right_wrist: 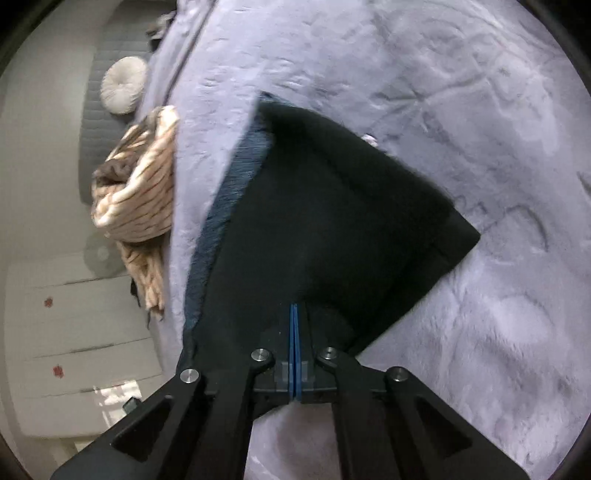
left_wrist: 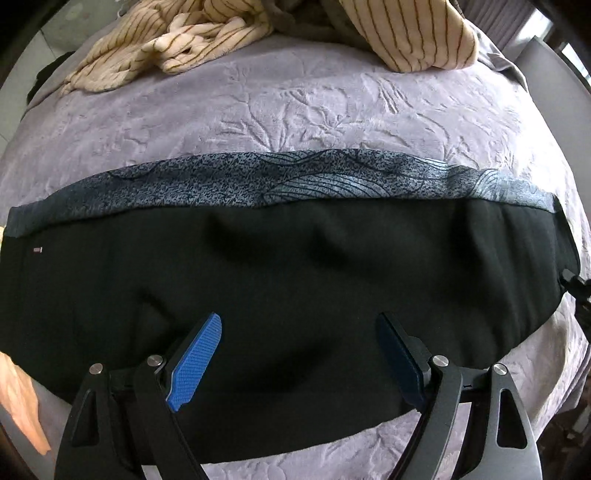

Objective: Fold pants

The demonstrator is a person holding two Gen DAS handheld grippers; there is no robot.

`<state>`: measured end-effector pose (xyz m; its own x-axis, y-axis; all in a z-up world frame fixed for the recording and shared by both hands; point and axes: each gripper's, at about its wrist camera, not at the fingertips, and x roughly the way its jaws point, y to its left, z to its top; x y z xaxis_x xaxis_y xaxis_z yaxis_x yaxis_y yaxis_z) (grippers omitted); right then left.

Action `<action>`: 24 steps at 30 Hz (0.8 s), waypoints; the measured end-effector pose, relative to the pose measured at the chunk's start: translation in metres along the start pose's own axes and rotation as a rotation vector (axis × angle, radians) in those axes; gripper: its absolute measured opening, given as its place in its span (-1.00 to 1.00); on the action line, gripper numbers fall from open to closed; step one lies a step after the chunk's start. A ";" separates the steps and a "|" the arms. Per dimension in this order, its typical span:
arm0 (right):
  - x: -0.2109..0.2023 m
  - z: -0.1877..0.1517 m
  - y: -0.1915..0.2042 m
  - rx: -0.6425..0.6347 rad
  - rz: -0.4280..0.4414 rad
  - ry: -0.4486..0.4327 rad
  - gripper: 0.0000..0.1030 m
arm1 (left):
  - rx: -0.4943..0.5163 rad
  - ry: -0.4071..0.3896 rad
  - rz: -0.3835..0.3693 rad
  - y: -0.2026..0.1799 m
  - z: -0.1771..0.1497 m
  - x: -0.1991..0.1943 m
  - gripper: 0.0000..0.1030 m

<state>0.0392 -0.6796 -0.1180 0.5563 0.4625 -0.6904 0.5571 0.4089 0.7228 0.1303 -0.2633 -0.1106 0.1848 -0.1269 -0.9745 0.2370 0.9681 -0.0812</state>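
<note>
Black pants (left_wrist: 295, 280) lie folded lengthwise across the lilac bed cover, with a blue-grey printed stripe (left_wrist: 258, 184) along their far edge. My left gripper (left_wrist: 299, 325) hovers over the near half of the pants, jaws wide apart and empty. My right gripper (right_wrist: 295, 306) is shut on the black pants (right_wrist: 332, 206) at their near edge; the cloth fans out from the blue pads, with the blue-grey stripe (right_wrist: 229, 192) running along its left side. The view is motion-blurred.
A cream striped blanket (left_wrist: 221, 33) lies bunched at the far side of the bed (left_wrist: 295, 110) and also shows in the right wrist view (right_wrist: 140, 192). A round white cushion (right_wrist: 123, 86) and pale floor (right_wrist: 74, 332) sit beyond the bed's left edge.
</note>
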 end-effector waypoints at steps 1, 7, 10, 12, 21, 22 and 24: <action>-0.010 -0.002 0.000 -0.026 -0.018 0.001 -0.96 | 0.000 -0.001 0.000 0.000 -0.001 -0.001 0.68; -0.034 -0.005 -0.009 -0.058 -0.158 -0.066 0.21 | -0.003 0.005 -0.002 0.001 -0.004 0.003 0.68; -0.029 0.006 -0.014 -0.021 -0.092 -0.098 0.11 | 0.008 0.015 0.009 -0.003 -0.004 0.009 0.68; -0.022 0.012 -0.016 -0.009 -0.118 -0.096 -0.57 | 0.019 0.020 0.021 -0.005 -0.006 0.012 0.68; -0.040 0.016 -0.059 0.013 -0.266 -0.073 -1.00 | 0.091 0.005 0.069 -0.009 -0.025 0.019 0.73; -0.048 0.017 -0.065 0.075 -0.224 -0.081 -0.92 | 0.093 0.025 0.067 -0.009 -0.023 0.013 0.73; -0.066 0.015 -0.056 0.067 -0.214 -0.110 -0.84 | 0.087 -0.012 0.038 -0.008 -0.021 -0.005 0.73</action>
<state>-0.0200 -0.7449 -0.1135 0.4827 0.2811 -0.8295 0.7070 0.4340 0.5584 0.1074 -0.2664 -0.1096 0.2066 -0.0938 -0.9739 0.3115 0.9499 -0.0254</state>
